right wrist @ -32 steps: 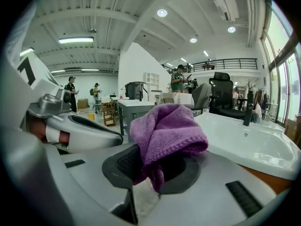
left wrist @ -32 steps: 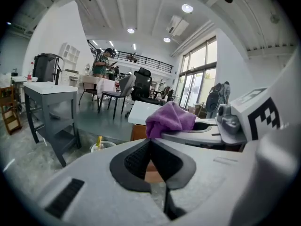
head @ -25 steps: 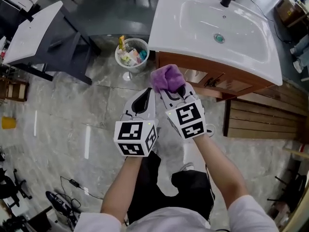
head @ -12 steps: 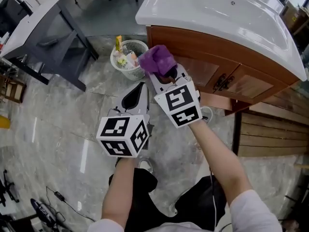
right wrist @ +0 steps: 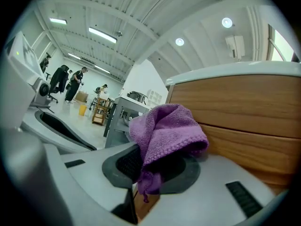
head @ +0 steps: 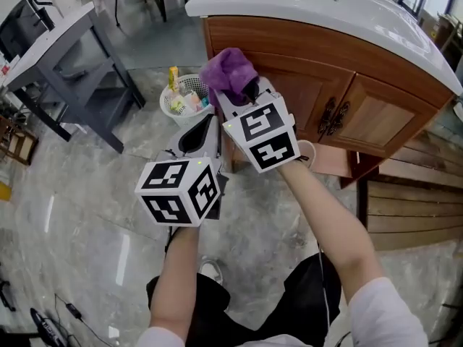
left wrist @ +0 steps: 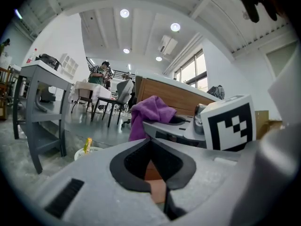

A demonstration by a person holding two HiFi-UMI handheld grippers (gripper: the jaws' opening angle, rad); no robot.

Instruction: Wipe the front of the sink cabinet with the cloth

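The right gripper [head: 244,94], jaws clamped on the cloth [head: 227,74], presents it to the cabinet [head: 318,60] front for wiping; the left gripper [head: 207,130] idles, jaws closed and empty.

Head view steeply down from above; gripper views low, close, facing the sink cabinet [head: 325,49], shared by all

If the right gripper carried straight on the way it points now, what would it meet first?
Most likely the cabinet front, just ahead; the cloth clamped in the right gripper would touch the wood first. The gap is hard to judge.
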